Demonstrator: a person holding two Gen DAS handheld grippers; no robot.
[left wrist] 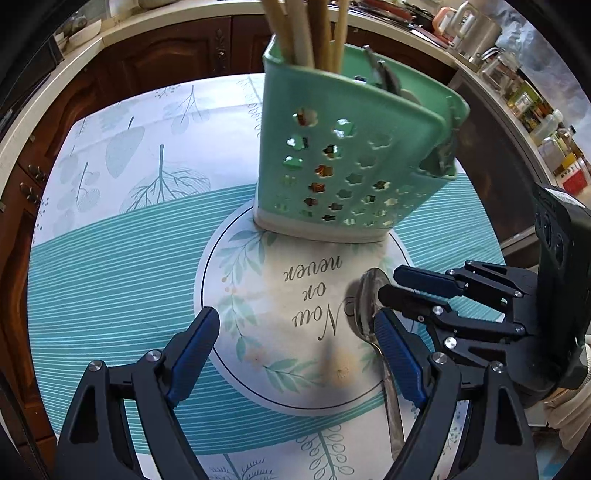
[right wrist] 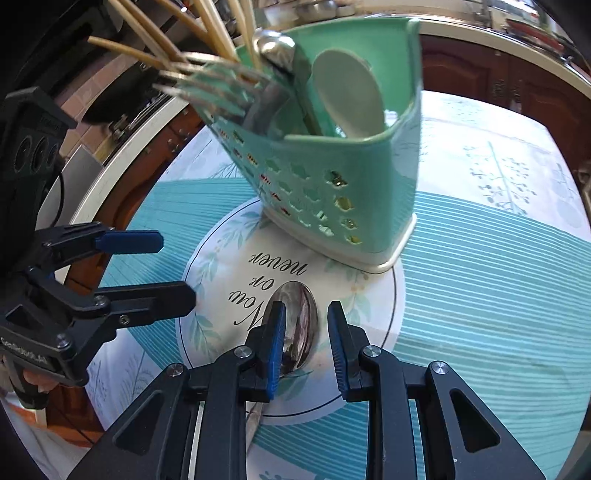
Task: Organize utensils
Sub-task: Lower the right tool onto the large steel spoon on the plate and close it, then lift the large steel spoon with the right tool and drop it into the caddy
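Observation:
A metal spoon [left wrist: 367,302] [right wrist: 301,321] lies on the tablecloth's round printed patch, bowl toward the holder and handle toward me. The green perforated utensil holder [left wrist: 351,158] [right wrist: 332,177] stands upright just behind it, holding chopsticks [left wrist: 314,33], forks [right wrist: 221,85] and a white spoon [right wrist: 349,92]. My right gripper [right wrist: 306,308] [left wrist: 388,285] hovers over the spoon's bowl with a narrow gap between its blue pads, and neither pad presses on the spoon. My left gripper [left wrist: 295,314] [right wrist: 177,268] is wide open, with nothing held; its right finger stands over the spoon's handle.
The table carries a teal and white leaf-print cloth [left wrist: 110,277]. Dark wooden cabinets [left wrist: 166,55] and a pale counter run behind it. Jars, bottles and a kettle [left wrist: 535,110] crowd the counter on the right. A hand holds the left gripper's grip [right wrist: 37,380].

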